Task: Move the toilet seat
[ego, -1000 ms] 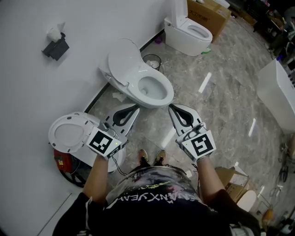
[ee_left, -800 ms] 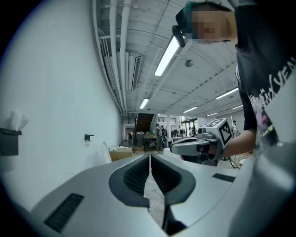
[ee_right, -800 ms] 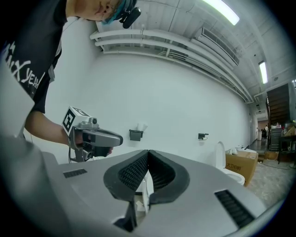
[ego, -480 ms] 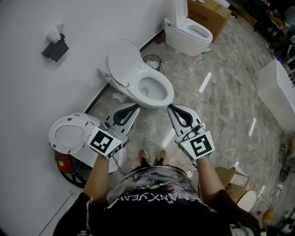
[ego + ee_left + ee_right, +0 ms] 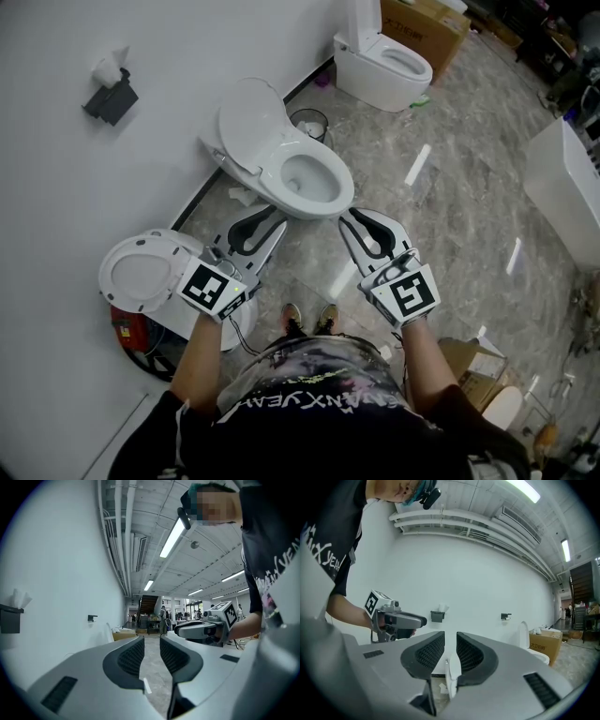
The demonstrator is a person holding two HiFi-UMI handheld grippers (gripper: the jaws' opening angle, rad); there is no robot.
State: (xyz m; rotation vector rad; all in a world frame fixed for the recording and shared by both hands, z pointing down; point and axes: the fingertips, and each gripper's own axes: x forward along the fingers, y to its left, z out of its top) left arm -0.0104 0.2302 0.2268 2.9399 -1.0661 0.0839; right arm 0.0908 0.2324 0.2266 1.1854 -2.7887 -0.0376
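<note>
A white toilet [image 5: 305, 178] stands by the wall, its lid [image 5: 248, 117] raised toward the wall and the bowl uncovered. My left gripper [image 5: 274, 221] is held level just short of the bowl's near left rim. My right gripper [image 5: 349, 217] hovers at the near right rim. Both have just been opening: the jaws stand a narrow gap apart with nothing between them, as the left gripper view [image 5: 151, 641] and the right gripper view [image 5: 450, 639] show. Neither touches the toilet. A white edge of the toilet [image 5: 452, 679] shows below the right jaws.
A second toilet [image 5: 141, 272] with its ring seat up sits at the lower left by my left hand, a third toilet [image 5: 384, 61] at the back. A wire wastebasket [image 5: 309, 122] stands by the wall, a tissue holder [image 5: 112, 94] hangs above. Cardboard boxes [image 5: 422, 23] and a white fixture [image 5: 562, 187] lie right.
The jaws of both grippers have parted slightly. Both hands have stayed where they were in front of the bowl.
</note>
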